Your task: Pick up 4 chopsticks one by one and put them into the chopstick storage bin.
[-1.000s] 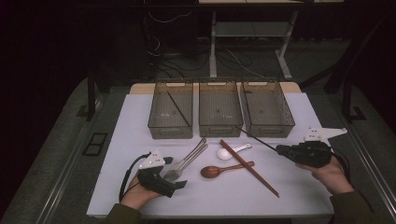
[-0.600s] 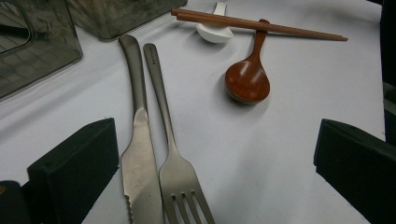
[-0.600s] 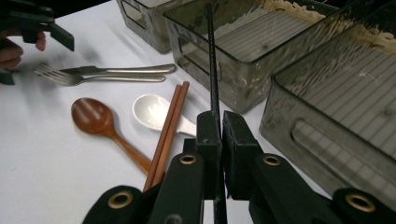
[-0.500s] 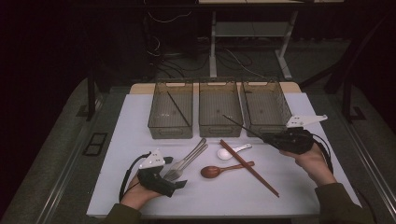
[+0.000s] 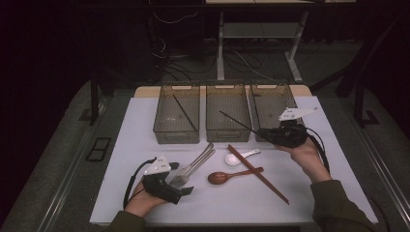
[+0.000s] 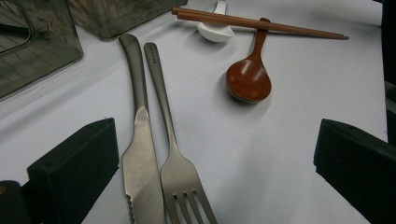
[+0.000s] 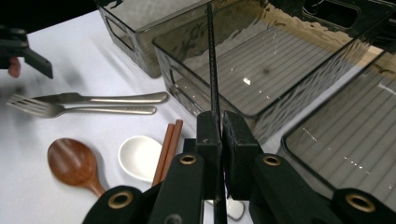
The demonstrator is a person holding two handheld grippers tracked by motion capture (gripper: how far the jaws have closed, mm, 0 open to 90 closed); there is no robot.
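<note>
While the right gripper [image 5: 263, 131] is pinching it near one end, the black chopstick [image 7: 212, 70] is hanging in the air over the front of the middle bin [image 5: 227, 112], its long axis running from the jaws up and left across the table in the high view, free tip aiming toward the left bin [image 5: 176, 116]. It's looking like a thin, stiff, light rod, probably slick, so a grip this far back is leaving the long end free to wag; the jaws are pressing flat on its sides, which should be keeping it from rolling. A second dark stick [image 5: 184, 112] is lying aslant in that left bin, likely its mate, though the dim view makes that hard to confirm. Below, the brown chopsticks [image 5: 258, 174] are lying beside the white spoon [image 5: 234, 158] and across the wooden spoon [image 5: 222, 177]. Over on the left, the left gripper [image 5: 181, 189] is resting with jaws spread wide around the heads of the knife [image 6: 140, 154] and fork [image 6: 175, 163], gripping nothing.
</note>
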